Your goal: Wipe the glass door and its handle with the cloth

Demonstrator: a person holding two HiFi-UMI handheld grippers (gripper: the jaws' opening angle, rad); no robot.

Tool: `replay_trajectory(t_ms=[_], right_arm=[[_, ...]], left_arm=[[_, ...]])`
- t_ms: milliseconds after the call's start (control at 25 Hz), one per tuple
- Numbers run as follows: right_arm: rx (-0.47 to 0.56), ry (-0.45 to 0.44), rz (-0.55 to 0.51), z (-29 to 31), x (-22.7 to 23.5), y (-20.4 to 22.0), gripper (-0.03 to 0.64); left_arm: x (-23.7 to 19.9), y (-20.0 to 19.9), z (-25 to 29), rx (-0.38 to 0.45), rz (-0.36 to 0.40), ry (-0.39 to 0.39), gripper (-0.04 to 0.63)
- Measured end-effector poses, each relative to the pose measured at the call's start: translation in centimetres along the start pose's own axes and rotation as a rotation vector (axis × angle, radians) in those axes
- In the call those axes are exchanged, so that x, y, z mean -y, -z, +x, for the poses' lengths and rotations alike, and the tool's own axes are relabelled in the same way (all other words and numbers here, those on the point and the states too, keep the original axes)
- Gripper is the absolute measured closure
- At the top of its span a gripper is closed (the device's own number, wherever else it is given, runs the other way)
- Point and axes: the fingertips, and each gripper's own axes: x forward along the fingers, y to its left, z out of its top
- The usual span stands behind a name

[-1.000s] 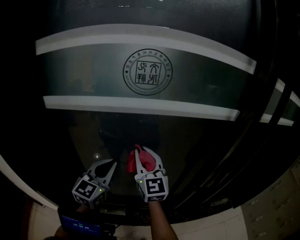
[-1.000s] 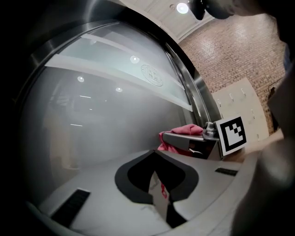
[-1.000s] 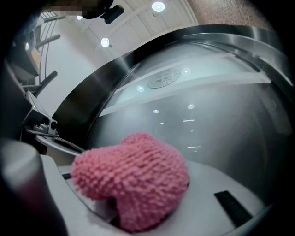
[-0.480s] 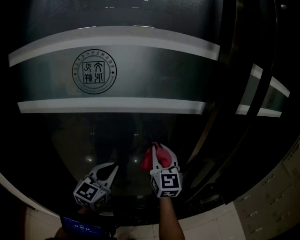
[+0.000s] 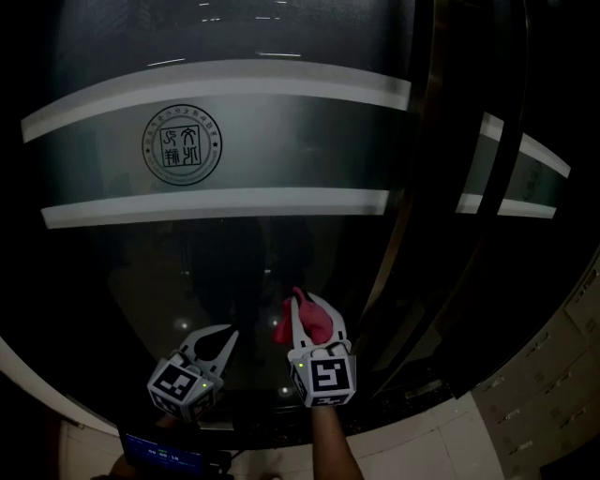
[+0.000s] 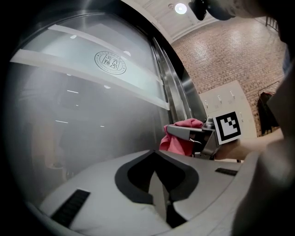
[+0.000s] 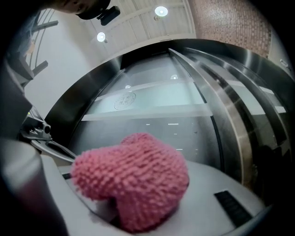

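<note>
The dark, reflective glass door fills the space ahead, crossed by two frosted white bands with a round stamped seal between them. Brushed-metal upright bars run along its right edge, and I cannot tell which of them is the handle. Pale tiled floor lies below, with a brick wall and a round ceiling lamp off to the side. The right claw is clamped on a pink, nubbly knitted cloth, bunched into a soft lump that blocks part of that claw's outlook. The cloth is held up at the lower, dark part of the glass; contact cannot be judged. Just beside it, the left claw has its smooth grey jaws pressed together, holding nothing.
</note>
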Motion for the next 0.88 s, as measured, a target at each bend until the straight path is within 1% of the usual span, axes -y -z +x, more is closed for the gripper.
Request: replay_trajectory(t_ms=[120,240,440,560,680,800,880], right_arm=[[0.007,0.019,0.012,-3.4,-2.4,-2.1,0.566],[-0.005,0.051,0.027,-7.0,-4.7,-3.6,0.566],[-0.002,0.143,0.011,-12.8,-4.9,-4.6,0.566],[-0.028,0.185,0.004,-16.2,-3.4,-4.8,0.567],[-0.046,0.214,-0.005,-19.2,-1.2,-5.8,0.566],[-0.024,0.249,-0.031,-22.0,2.6,-6.6,0.567],[-0.024,0.252,-0.045,-23.7,5.7,-7.2,0.566]], left_arm=[[2.0,-0.5,-1.8,0.013,-0.011,0.057,0.586],[4.4,-0.6,-3.6,0.002,-0.022,0.118,0.584],[10.0,-0.4,-4.8,-0.006,-0.047,0.23,0.586],[14.1,-0.5,-4.4,-0.005,-0.063,0.297,0.586],[18.3,-1.4,-3.2,0.004,-0.058,0.355,0.586],[22.5,-2.7,-0.8,0.022,-0.051,0.394,0.586],[25.5,-3.3,1.4,0.049,-0.041,0.411,0.586]])
